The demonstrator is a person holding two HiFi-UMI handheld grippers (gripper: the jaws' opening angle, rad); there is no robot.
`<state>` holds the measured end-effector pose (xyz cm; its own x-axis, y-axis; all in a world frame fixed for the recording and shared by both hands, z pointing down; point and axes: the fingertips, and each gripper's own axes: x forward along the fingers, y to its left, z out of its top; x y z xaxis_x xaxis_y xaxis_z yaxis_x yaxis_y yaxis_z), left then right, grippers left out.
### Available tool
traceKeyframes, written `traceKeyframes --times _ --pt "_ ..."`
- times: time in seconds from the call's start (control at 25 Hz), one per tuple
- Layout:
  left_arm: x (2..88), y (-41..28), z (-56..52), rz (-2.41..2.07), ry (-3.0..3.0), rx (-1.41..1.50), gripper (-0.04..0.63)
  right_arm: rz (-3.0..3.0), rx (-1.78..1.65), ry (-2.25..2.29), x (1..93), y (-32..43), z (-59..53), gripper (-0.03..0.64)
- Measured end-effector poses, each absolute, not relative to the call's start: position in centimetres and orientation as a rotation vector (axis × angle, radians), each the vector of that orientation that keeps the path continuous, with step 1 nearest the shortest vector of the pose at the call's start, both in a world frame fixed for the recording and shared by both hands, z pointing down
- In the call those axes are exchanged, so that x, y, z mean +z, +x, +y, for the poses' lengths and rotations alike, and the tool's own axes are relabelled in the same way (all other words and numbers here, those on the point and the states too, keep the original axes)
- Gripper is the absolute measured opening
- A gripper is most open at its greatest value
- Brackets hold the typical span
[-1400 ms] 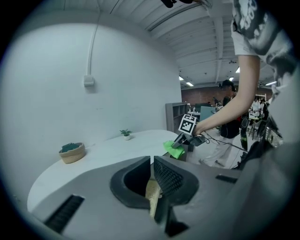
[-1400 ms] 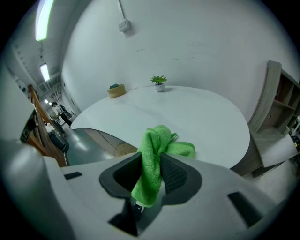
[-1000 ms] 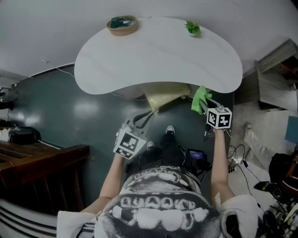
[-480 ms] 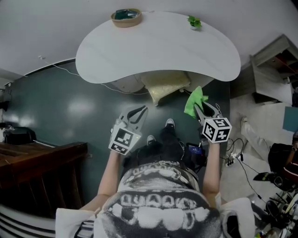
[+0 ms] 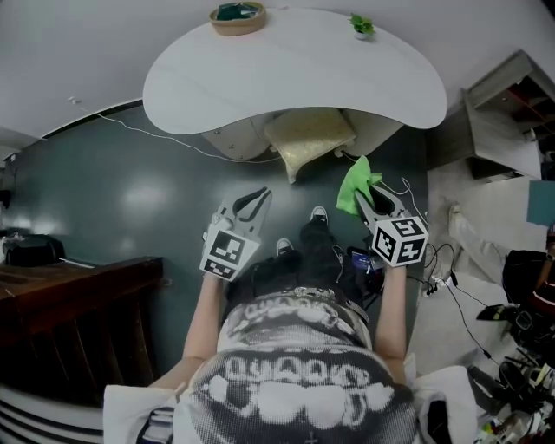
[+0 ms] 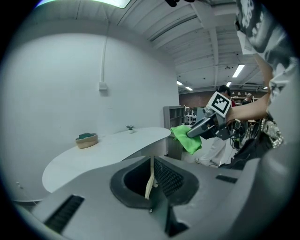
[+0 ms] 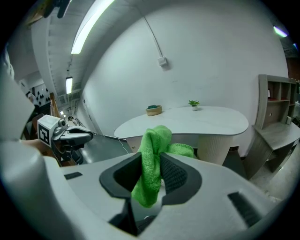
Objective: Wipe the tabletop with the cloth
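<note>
The white kidney-shaped table (image 5: 295, 78) lies ahead of me, with both grippers held short of its near edge, over the floor. My right gripper (image 5: 366, 198) is shut on a green cloth (image 5: 353, 184), which bunches up between the jaws and hangs below them (image 7: 157, 140). My left gripper (image 5: 253, 202) is shut with nothing held; its jaws meet in the left gripper view (image 6: 151, 161). That view also shows the right gripper (image 6: 201, 131) and the cloth (image 6: 185, 138) in front of the table (image 6: 108, 147).
A wicker bowl (image 5: 236, 15) and a small potted plant (image 5: 362, 26) stand at the table's far edge. A beige cushion (image 5: 308, 139) sits under the table. Dark wooden furniture (image 5: 69, 295) is at left, a grey shelf unit (image 5: 503, 113) and floor cables (image 5: 434, 286) at right.
Both grippers have drawn back from the table, toward my body. The right gripper, still holding the cloth, has shifted left, and the table sits farther up the view.
</note>
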<state>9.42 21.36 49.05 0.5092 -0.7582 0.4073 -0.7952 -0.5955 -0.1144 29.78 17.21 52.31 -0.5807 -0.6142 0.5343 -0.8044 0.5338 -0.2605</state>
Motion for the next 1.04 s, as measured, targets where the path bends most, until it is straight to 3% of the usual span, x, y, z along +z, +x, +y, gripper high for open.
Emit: traceKeyframes --times 1.04 --pt "49.4 7.7 25.0 -1.430 2.633 0.626 0.023 -2.395 0.613 1.182 51.6 30.5 19.9 0.120"
